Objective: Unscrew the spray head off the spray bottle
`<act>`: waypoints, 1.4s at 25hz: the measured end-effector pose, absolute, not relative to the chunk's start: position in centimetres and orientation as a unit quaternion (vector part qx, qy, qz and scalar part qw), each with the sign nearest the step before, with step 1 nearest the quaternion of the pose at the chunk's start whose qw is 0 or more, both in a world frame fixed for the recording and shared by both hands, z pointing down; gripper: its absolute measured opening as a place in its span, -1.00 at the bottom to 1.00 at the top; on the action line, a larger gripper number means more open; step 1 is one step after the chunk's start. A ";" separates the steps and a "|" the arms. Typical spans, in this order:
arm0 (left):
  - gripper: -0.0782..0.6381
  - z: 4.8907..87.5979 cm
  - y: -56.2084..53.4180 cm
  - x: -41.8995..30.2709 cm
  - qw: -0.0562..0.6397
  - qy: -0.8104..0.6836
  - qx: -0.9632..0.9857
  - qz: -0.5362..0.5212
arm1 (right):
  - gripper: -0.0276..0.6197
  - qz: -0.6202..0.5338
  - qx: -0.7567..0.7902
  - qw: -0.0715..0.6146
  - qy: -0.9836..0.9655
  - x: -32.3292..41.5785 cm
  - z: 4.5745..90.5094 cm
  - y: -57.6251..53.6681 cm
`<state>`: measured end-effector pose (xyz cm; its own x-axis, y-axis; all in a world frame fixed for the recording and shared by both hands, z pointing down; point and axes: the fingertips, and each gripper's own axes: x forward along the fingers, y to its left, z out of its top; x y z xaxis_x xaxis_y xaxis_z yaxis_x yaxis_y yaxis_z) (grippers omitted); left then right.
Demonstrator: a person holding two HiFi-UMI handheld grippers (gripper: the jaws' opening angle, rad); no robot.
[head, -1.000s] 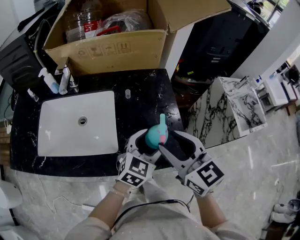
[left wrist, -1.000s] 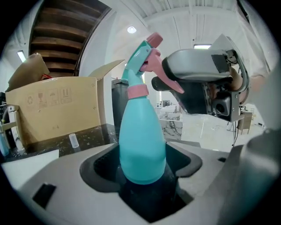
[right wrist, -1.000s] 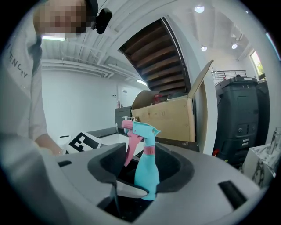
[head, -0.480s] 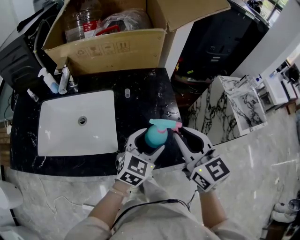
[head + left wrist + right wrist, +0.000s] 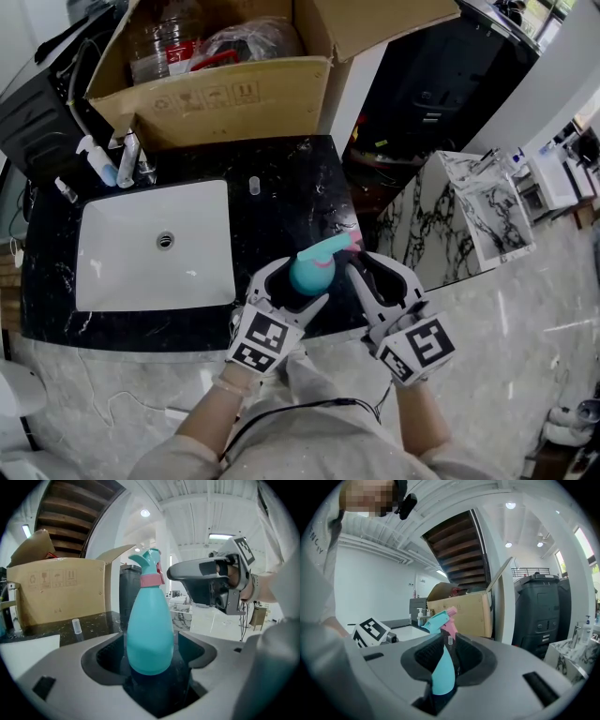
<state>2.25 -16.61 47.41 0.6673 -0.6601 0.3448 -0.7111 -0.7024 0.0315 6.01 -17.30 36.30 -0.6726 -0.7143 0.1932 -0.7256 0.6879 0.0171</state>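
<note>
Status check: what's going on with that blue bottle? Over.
Left gripper clamps spray bottle. Right gripper just closed onto spray head. Head still on. Nothing obstructing.

Glossy marble counter point(image 5: 281, 178), smooth plastic bottle point(image 5: 311, 273)

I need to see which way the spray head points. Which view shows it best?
The left gripper view: the whole spray head stands side-on atop the spray bottle. The head view shows only its top; the right gripper view hides its base between the right gripper's jaws, which have just been closing on it.
</note>
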 end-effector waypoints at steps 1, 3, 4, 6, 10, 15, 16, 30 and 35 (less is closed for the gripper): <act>0.22 47.0 -16.6 2.1 0.080 -0.376 0.911 0.148 | -0.66 0.029 0.383 0.090 -0.919 5.7 36.2 -16.8; 0.29 46.1 -16.7 1.9 0.070 -0.374 0.914 0.139 | -0.68 0.036 0.360 0.091 -0.928 4.7 36.3 -16.1; 0.30 45.8 -16.9 1.9 0.065 -0.373 0.915 0.137 | -0.68 0.043 0.353 0.096 -0.930 4.2 36.6 -16.0; 0.34 45.5 -17.5 2.1 0.055 -0.367 0.918 0.137 | -0.55 0.061 0.350 0.106 -0.929 3.3 37.5 -16.2; 0.35 45.6 -17.7 3.6 0.027 -0.335 0.929 0.155 | -0.27 0.070 0.376 0.110 -0.917 2.0 38.1 -17.3; 0.35 46.2 -18.2 4.6 0.001 -0.334 0.926 0.178 | -0.27 0.043 0.402 0.128 -0.906 1.2 38.4 -18.4; 0.35 46.2 -18.3 4.7 0.002 -0.336 0.925 0.175 | -0.28 0.038 0.407 0.132 -0.903 1.2 38.5 -18.6; 0.24 45.7 -18.0 4.7 0.013 -0.292 0.942 0.165 | -0.49 0.010 0.338 0.116 -0.934 0.7 38.1 -18.2; 0.23 44.1 -16.6 4.1 -0.005 -0.215 0.965 0.152 | -0.49 0.024 0.223 0.082 -0.971 -0.4 36.6 -16.8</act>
<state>4.09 -16.65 44.13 0.8615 -0.4156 0.2918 -0.4124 -0.9079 -0.0754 -0.41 -16.84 36.64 -0.8869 -0.4292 0.1709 -0.4373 0.8993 -0.0105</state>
